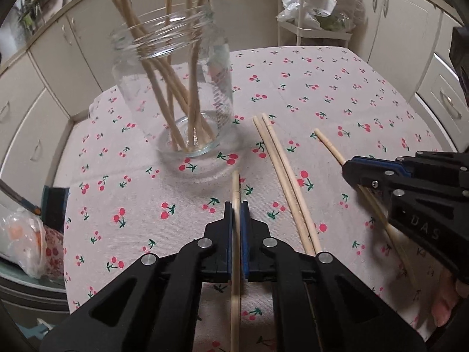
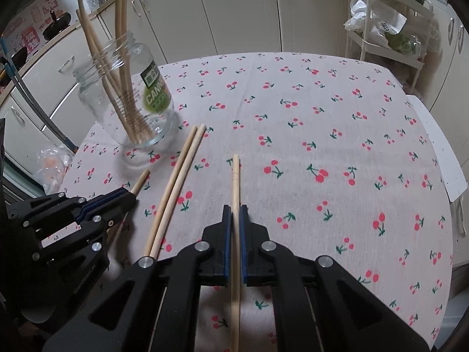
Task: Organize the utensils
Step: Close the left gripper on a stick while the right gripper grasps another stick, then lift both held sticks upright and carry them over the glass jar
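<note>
A clear glass jar (image 1: 176, 88) holds several wooden chopsticks; it also shows in the right wrist view (image 2: 129, 99). My left gripper (image 1: 236, 205) is shut on one chopstick (image 1: 235, 184) that points toward the jar. My right gripper (image 2: 235, 209) is shut on another chopstick (image 2: 235, 176), seen from the left wrist as well (image 1: 328, 143). A pair of chopsticks (image 1: 278, 161) lies on the cloth between the two grippers, also in the right wrist view (image 2: 181, 170). The left gripper shows in the right wrist view (image 2: 129, 198), the right gripper in the left wrist view (image 1: 350, 167).
The table wears a cherry-print cloth (image 2: 322, 117). A white shelf cart (image 2: 387, 29) with bags stands behind the table. Cabinets (image 2: 234, 8) line the far wall. A plastic bag (image 1: 23, 234) sits off the table's left edge.
</note>
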Action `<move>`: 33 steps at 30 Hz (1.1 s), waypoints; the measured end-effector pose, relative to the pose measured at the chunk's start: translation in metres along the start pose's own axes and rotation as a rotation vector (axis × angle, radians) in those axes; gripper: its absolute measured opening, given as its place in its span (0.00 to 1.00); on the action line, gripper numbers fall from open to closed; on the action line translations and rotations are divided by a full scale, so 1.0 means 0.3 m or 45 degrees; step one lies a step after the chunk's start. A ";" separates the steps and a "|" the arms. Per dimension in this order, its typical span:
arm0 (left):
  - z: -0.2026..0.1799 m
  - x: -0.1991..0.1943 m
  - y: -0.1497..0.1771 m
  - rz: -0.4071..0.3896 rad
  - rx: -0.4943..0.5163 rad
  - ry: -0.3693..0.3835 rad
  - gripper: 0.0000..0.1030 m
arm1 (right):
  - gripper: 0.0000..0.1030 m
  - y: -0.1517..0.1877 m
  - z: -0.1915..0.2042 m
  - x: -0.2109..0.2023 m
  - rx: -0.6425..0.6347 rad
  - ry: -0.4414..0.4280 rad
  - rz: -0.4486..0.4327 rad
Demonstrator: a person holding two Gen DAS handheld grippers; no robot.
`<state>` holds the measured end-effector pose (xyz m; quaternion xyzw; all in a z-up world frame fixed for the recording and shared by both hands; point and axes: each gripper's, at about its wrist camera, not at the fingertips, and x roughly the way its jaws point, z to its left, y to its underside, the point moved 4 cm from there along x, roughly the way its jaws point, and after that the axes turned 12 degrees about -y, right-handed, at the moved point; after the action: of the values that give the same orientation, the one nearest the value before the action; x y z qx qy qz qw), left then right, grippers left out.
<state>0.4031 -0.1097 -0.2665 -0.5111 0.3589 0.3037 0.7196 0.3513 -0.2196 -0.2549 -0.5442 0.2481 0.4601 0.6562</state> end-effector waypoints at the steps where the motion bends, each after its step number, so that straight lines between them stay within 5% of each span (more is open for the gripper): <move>1: 0.006 0.004 -0.003 0.003 -0.015 0.003 0.07 | 0.08 -0.005 0.002 0.004 -0.010 0.004 0.000; 3: 0.021 0.010 -0.002 0.007 -0.044 -0.018 0.17 | 0.11 -0.016 0.010 0.012 -0.032 0.016 0.001; 5: 0.041 0.019 -0.002 0.015 -0.079 -0.025 0.39 | 0.11 -0.024 0.017 0.021 -0.055 0.036 -0.003; 8: 0.057 0.031 -0.004 0.016 -0.116 -0.007 0.43 | 0.11 -0.026 0.026 0.027 -0.078 0.056 -0.018; 10: 0.053 0.032 -0.002 -0.006 -0.104 -0.004 0.33 | 0.06 -0.023 0.023 0.025 -0.077 0.061 -0.029; 11: 0.051 0.030 -0.003 -0.024 -0.097 0.005 0.09 | 0.06 -0.023 0.018 0.023 -0.060 0.045 -0.033; 12: 0.047 0.029 -0.006 -0.024 -0.086 0.025 0.05 | 0.06 -0.023 0.015 0.021 -0.044 0.032 -0.035; 17: 0.055 0.017 -0.008 -0.031 -0.108 0.062 0.04 | 0.06 -0.015 0.008 -0.013 0.036 -0.053 -0.070; 22: 0.105 -0.093 -0.020 -0.146 -0.199 0.116 0.04 | 0.06 -0.029 0.039 -0.084 0.079 -0.122 -0.159; 33: 0.287 -0.448 -0.127 -0.616 -0.453 0.160 0.05 | 0.06 -0.154 0.173 -0.333 0.053 -0.249 -0.589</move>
<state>0.3763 -0.0481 -0.1166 -0.7175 0.2116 0.1493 0.6466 0.3373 -0.2035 -0.1351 -0.5256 0.0617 0.3429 0.7761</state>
